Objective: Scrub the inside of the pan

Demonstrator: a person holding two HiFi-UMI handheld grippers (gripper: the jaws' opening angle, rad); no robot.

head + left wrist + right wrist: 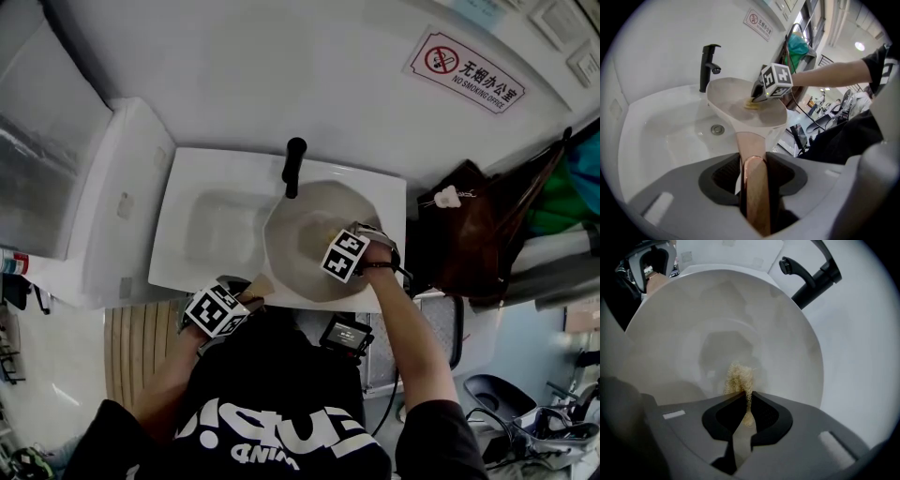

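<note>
Pan [300,246] held over white basin [202,234] (black tap [293,167], signed wall [281,66] behind), handle [752,187] clamped by left gripper [753,161], scourer [739,377] pinched by right gripper [746,397].

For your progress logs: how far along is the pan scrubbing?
Done: left gripper clamps the handle of the pan, steadying it over the sink. In hand: right gripper holds a scrub pad on the pan's inside. Left: how much is scrubbed cannot be told.

We saw a pale grey pan [300,234] with a coppery-brown handle [752,150], a straw-yellow scrubber [739,376], a black tap [293,167] at twelve o'clock, and a white sink [187,178]. The grey left tool [753,168] and right tool [743,401] bore black-and-white square markers.
</note>
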